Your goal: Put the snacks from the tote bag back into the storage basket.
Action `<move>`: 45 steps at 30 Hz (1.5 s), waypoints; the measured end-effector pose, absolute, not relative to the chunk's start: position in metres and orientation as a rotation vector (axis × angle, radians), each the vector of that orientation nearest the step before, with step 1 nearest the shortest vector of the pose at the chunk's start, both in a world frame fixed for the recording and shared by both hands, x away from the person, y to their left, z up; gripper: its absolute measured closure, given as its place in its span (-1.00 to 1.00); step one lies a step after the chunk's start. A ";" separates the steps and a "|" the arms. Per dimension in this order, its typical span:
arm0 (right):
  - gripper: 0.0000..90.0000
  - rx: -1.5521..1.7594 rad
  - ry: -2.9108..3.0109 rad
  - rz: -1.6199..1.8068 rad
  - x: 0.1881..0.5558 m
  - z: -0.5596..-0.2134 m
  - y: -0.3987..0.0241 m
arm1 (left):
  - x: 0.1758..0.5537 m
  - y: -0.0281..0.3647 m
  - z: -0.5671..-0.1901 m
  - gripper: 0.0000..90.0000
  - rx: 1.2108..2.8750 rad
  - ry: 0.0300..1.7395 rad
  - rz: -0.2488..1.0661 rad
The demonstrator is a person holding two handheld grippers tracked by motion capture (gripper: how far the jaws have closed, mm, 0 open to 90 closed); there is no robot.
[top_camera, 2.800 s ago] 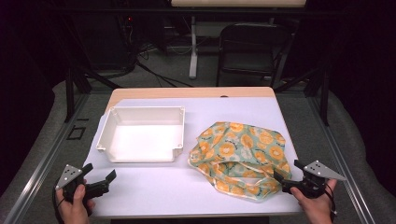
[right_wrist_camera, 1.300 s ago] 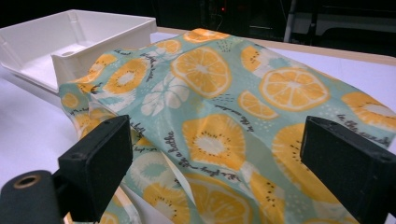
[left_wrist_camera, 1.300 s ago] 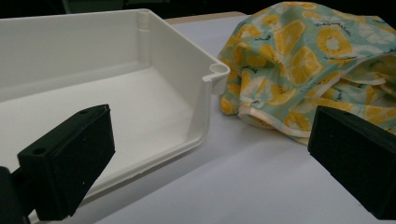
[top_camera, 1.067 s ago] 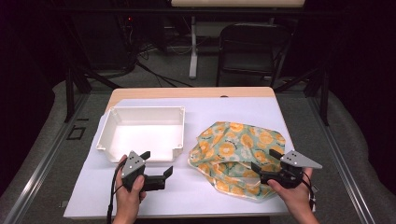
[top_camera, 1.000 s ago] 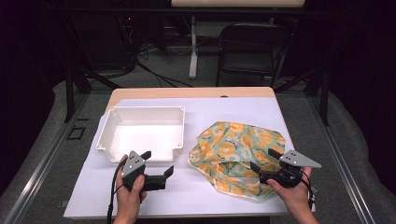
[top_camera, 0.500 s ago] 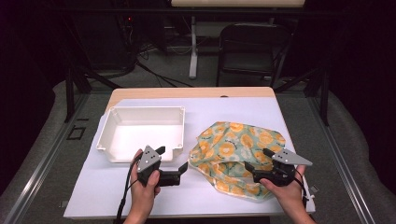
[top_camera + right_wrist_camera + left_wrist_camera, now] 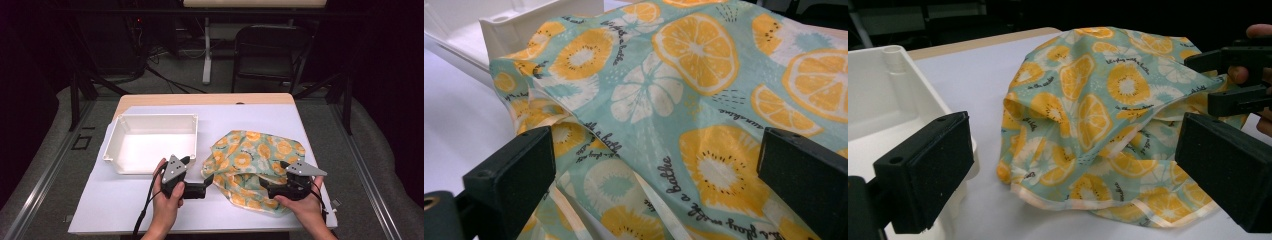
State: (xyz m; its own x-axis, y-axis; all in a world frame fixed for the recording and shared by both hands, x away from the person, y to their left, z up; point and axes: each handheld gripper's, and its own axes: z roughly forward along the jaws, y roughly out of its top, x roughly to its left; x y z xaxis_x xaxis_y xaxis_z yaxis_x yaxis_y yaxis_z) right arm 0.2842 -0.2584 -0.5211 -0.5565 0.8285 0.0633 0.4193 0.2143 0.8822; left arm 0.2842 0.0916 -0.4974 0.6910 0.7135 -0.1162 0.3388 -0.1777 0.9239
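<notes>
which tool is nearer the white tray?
Left. The left tool sits just off the white tray's near right corner; the right tool is across the cloth.

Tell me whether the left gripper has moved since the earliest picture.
Yes. The left gripper has travelled rightward from the table's near left corner, past the white tray, to the edge of the orange-print cloth.

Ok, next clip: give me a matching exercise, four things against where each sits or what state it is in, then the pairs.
Things:
1. white plastic tray
2. crumpled teal cloth printed with orange citrus slices
3. left tongs
4. right tongs

Place or state:
A. open, at the cloth's left edge
B. heaped right of the tray
C. open, over the cloth's near right part
D. empty, on the table's left half

Pairs: 1-D, 2-B, 3-A, 4-C
</notes>
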 end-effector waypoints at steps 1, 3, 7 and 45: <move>-0.97 1.154 2.070 1.295 0.284 -0.521 -0.258 | 0.284 0.092 -0.497 -0.95 1.779 0.838 0.416; -0.98 1.154 2.065 1.285 0.285 -0.523 -0.259 | 0.285 0.086 -0.498 -0.95 1.780 0.835 0.410; -0.97 1.157 2.068 1.266 0.287 -0.525 -0.259 | 0.286 0.077 -0.499 -0.94 1.790 0.831 0.407; 1.00 1.104 1.897 1.448 0.300 -0.453 -0.275 | 0.301 0.011 -0.516 -0.60 1.914 0.832 0.489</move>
